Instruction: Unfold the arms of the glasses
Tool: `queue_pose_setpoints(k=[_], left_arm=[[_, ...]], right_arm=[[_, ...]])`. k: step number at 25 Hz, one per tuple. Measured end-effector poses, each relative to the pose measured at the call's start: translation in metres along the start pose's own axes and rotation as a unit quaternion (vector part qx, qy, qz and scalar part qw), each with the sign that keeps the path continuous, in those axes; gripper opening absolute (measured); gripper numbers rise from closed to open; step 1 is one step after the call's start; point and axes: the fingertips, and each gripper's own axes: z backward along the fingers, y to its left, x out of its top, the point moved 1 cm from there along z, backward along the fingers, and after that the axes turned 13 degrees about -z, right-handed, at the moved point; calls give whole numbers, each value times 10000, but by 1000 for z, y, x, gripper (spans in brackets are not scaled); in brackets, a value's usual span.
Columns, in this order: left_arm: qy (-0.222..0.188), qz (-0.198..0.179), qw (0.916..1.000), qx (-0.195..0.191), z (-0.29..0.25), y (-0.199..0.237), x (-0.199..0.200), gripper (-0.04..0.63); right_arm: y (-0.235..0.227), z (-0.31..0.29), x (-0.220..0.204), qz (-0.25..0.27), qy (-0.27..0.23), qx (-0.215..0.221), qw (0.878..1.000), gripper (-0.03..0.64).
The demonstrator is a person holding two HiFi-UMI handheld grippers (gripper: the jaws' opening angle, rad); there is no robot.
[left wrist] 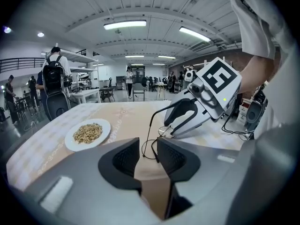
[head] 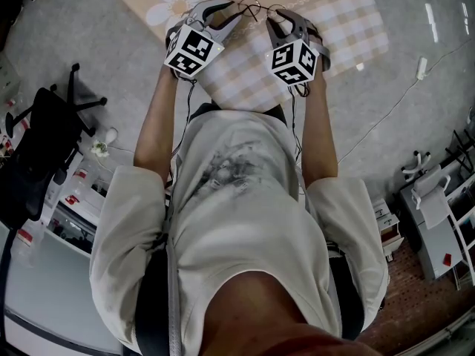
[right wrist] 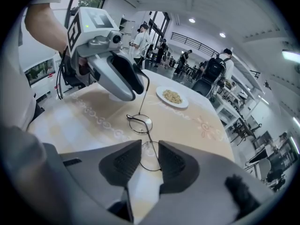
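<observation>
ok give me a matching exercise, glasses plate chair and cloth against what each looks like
1 glasses
2 plate
3 chair
4 cloth

a beige, checked
b black, on a star base
c white, round
d thin wire frame

Pairs: 1-d, 2-c, 3-b, 4-a

Left gripper, jaws apart, faces thin wire glasses on a beige table, right gripper just beyond them, plate of grains at left.
</observation>
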Motion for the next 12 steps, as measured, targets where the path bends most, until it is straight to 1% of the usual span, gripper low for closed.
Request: queue_pose_setpoints(k=[9,12], left_arm=[[13,-395,9991,-154,-19,4,14,126],[-4,-461,9988,-162,-20,5,15,77]], right_arm=[[17,-3,8,108,-130,192,9997,124],[19,-4,10,131,-149,219,9996,124]])
